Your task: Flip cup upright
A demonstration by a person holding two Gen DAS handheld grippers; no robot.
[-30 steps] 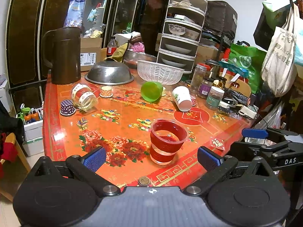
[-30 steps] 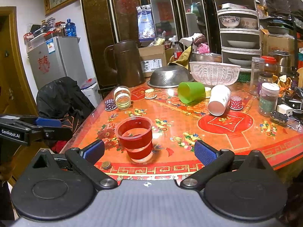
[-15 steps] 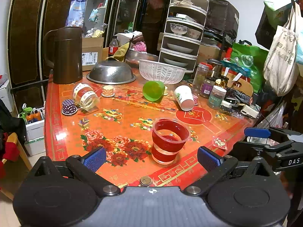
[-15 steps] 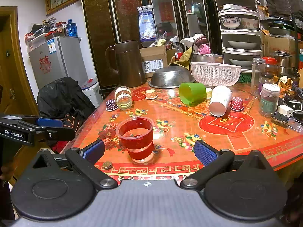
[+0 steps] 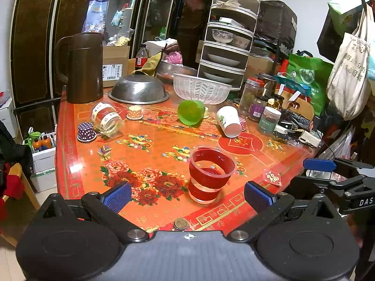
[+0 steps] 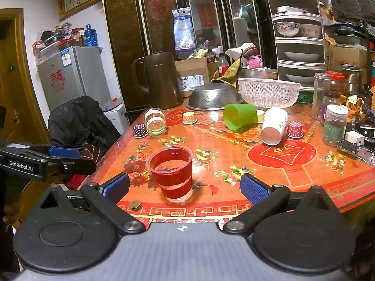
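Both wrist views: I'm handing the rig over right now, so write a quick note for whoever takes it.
Left gripper: open, empty, short of the table's near edge. Right gripper: the same.
Red cup stands upright near the front edge.
Green cup, white paper cup and clear jar lie on their sides further back.
Done: red cup is up.
Left: probably the tipped cups.

Cluttered floral table (image 5: 150,154), toppled cups (image 5: 191,116)
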